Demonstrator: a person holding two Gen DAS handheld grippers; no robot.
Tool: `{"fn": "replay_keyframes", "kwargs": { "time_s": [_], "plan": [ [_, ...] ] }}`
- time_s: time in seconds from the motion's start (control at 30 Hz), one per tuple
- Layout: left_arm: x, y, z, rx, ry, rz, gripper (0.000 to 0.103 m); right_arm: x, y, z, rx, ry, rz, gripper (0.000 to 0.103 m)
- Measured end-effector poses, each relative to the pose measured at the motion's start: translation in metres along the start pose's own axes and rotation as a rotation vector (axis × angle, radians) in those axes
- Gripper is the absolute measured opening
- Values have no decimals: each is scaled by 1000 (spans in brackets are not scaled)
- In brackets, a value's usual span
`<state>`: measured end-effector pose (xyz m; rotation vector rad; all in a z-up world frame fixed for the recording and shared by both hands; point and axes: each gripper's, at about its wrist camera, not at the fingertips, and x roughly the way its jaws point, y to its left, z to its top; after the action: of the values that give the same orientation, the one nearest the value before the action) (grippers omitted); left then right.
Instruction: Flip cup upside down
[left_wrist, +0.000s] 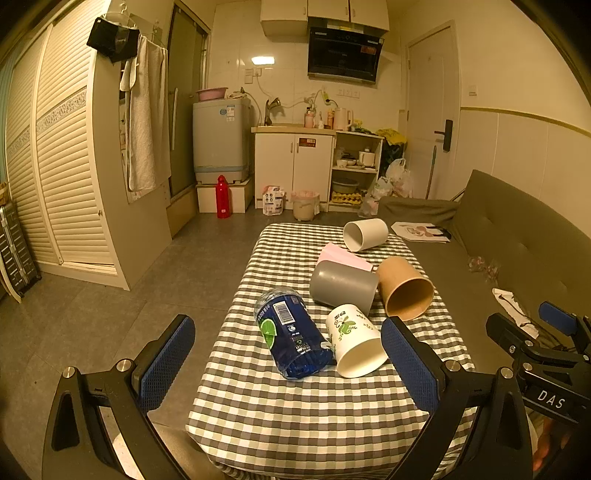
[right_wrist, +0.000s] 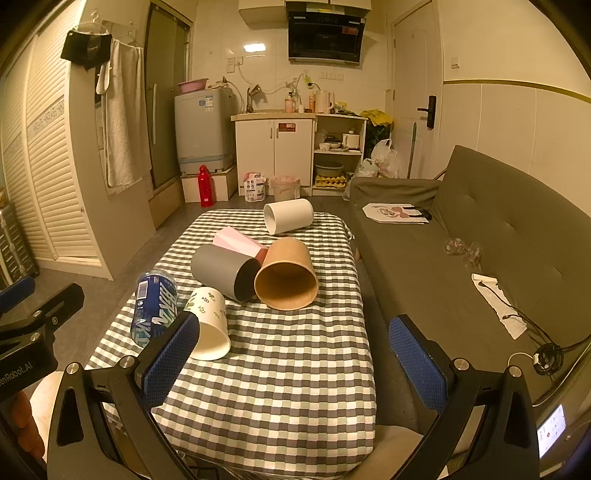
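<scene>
White paper cup (left_wrist: 356, 341) with green leaf print lies on its side on the checked tablecloth (left_wrist: 295, 413), mouth toward the grippers, beside a blue bottle (left_wrist: 290, 334). Left gripper (left_wrist: 288, 363) is likely nearer, framing it; right gripper (right_wrist: 293, 354) sits further right. Both gape wide, empty. Only the right view shows the brown cup's (right_wrist: 286, 278) open inside

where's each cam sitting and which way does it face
Left wrist: on the left gripper, facing forward over the checked table toward the kitchenette; its own open jaws show, with the right gripper at the right edge.
Right wrist: on the right gripper, same heading, shifted toward the sofa; own open jaws, left gripper at left edge.
Shared: floral cup, blue bottle, gray cup, brown cup.
</scene>
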<state>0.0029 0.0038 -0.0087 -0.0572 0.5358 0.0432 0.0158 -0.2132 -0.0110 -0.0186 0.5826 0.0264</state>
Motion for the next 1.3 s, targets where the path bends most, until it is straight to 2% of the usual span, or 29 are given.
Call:
{"fn": "replay_keyframes", "kwargs": {
  "time_s": [1.07,1.3],
  "plan": [
    [12,3,-2,-3,28,14,103,7,2,0,-16,37,24,103],
    [36,13,15,-22,69,39,103,28,7,27,-58,58,75,103]
  ]
}}
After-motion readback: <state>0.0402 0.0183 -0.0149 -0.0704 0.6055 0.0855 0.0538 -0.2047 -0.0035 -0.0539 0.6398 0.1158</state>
